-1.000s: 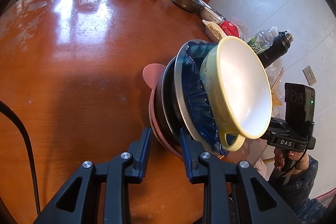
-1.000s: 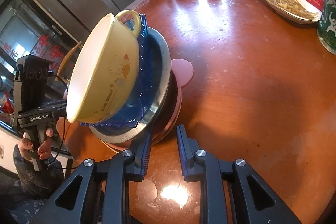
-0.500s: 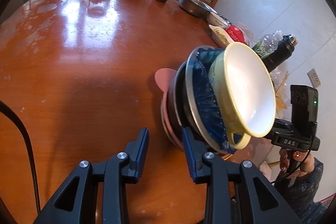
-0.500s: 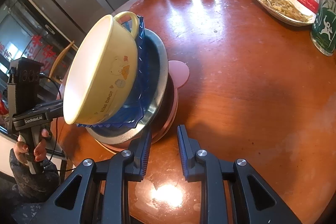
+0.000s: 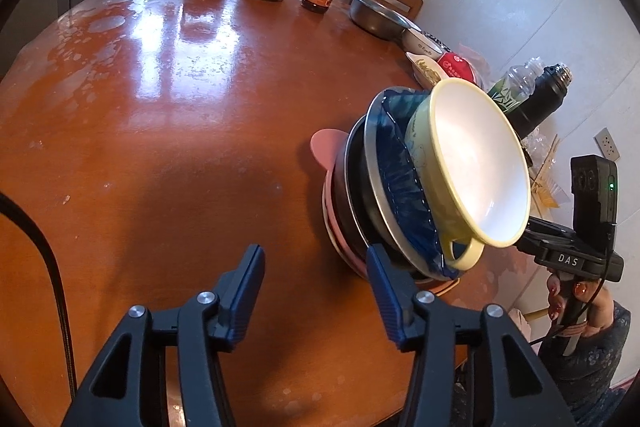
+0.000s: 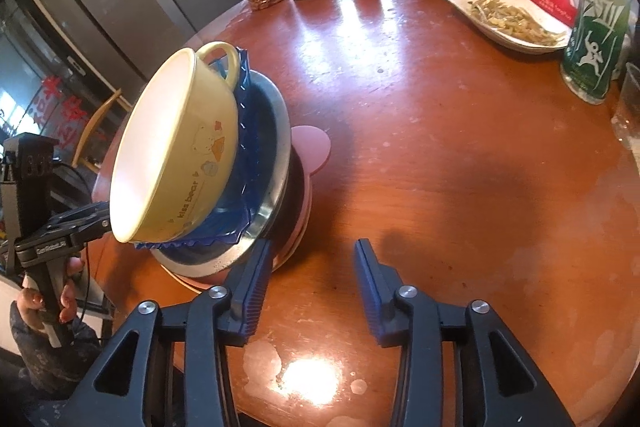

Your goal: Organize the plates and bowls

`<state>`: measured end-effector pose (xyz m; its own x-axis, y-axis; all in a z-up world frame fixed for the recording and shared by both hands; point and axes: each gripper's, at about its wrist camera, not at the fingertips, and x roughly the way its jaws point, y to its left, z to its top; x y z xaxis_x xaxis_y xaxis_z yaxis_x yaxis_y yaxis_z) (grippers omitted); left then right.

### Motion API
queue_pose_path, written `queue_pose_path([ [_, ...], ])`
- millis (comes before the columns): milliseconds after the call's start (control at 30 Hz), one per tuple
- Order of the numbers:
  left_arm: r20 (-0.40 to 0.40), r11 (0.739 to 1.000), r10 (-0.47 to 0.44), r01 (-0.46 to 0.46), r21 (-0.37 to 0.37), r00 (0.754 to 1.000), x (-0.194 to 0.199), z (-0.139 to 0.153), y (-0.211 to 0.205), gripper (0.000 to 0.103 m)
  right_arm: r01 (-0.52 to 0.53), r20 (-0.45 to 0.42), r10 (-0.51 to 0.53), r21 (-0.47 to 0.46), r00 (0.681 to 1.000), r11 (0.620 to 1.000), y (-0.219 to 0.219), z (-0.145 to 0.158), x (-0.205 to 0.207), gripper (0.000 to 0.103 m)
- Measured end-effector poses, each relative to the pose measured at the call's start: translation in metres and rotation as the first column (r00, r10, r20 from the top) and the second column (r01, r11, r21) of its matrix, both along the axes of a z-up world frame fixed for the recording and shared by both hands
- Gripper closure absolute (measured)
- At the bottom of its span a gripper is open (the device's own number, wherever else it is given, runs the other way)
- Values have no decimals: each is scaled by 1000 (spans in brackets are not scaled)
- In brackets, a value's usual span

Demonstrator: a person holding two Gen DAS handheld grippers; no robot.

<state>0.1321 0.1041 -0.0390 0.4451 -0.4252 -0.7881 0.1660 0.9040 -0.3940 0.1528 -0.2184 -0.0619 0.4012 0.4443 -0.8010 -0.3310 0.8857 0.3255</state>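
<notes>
Near the edge of the round glossy wooden tabletop [image 5: 168,115], the yellow handled bowl [image 5: 472,163] tops a blue ruffled dish [image 5: 396,171], steel plate [image 6: 276,155] and pink plate [image 6: 312,143], looking finished as both left tongs [image 5: 316,263] and right tongs [image 6: 314,259] are spreading, empty.
</notes>
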Motion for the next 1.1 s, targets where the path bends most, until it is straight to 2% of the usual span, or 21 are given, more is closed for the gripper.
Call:
queue_pose_path([
  [200, 29, 999, 12, -13, 39, 1000, -14, 7, -4, 49, 31, 55, -30, -20, 998, 999, -5, 10, -12, 47],
  [300, 62, 998, 21, -25, 63, 998, -24, 13, -8, 40, 54, 89, -52, -24, 995, 998, -6, 16, -23, 39],
  [433, 83, 997, 21, -27, 72, 996, -37, 17, -16, 39, 74, 140, -68, -38, 988, 997, -4, 21, -41, 32],
  [833, 105, 994, 62, -70, 82, 993, -62, 14, -31, 38, 74, 210, -55, -81, 976, 994, 9, 16, -66, 26],
  [900, 105, 991, 75, -85, 101, 992, -67, 11, -34, 35, 66, 226, -46, -84, 973, 994, 12, 16, -70, 26],
  [967, 118, 989, 88, -101, 110, 989, -72, 11, -37, 26, 61, 249, -37, -89, 968, 994, 16, 15, -76, 25],
  [1100, 151, 983, 123, -141, 119, 981, -86, 12, -42, 23, 64, 304, -32, -97, 952, 993, 22, 14, -89, 24],
])
